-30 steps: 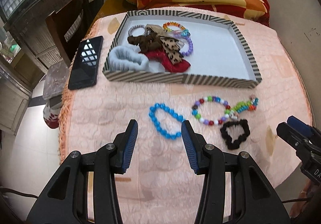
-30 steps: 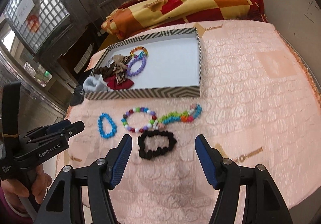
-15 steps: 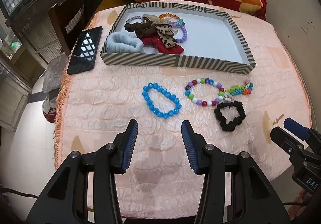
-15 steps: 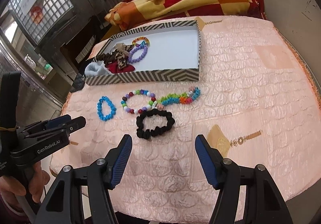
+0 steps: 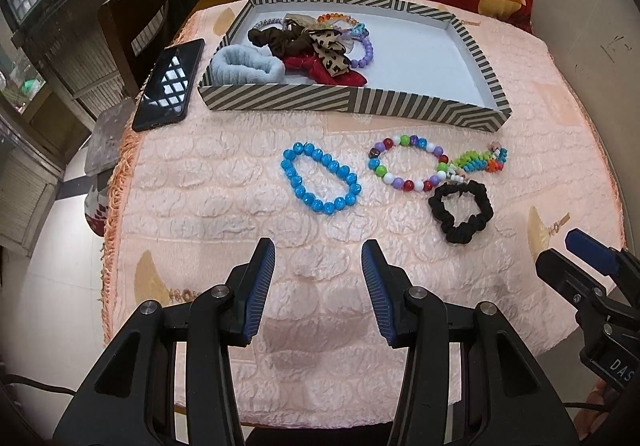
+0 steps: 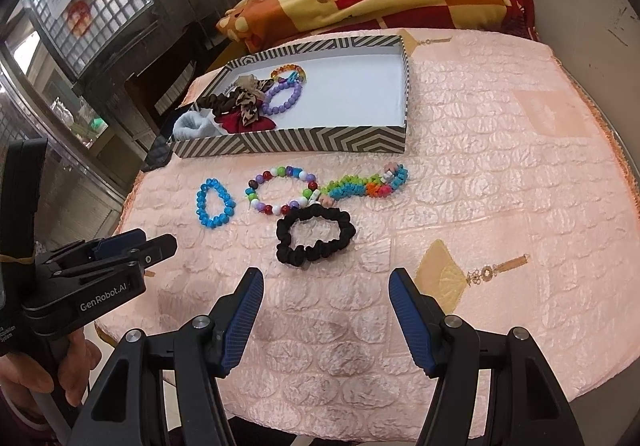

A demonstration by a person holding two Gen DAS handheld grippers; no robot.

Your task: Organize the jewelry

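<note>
Grippers, two, black with blue ribbed pads: left gripper (image 5: 318,286) spread wide and empty, hovering above the near edge of the pink quilted tablecloth (image 5: 224,182); right gripper (image 6: 326,310) likewise spread wide, holding nothing, just short of the black fabric scrunchie (image 6: 315,236). Loose items lay on the cloth in a row: blue faceted bead bracelet (image 5: 320,182), multicoloured round-bead bracelet (image 5: 408,168), neon plastic-bead strand (image 5: 480,162) touching the latter. Striped cardboard tray (image 5: 340,102) stood beyond, containing a pale blue fuzzy scrunchie (image 5: 244,64), brown scrunchie, leopard bow, red bow and purple bead bracelet (image 5: 364,54). Black smartphone (image 5: 170,84) lay beside the tray.
</note>
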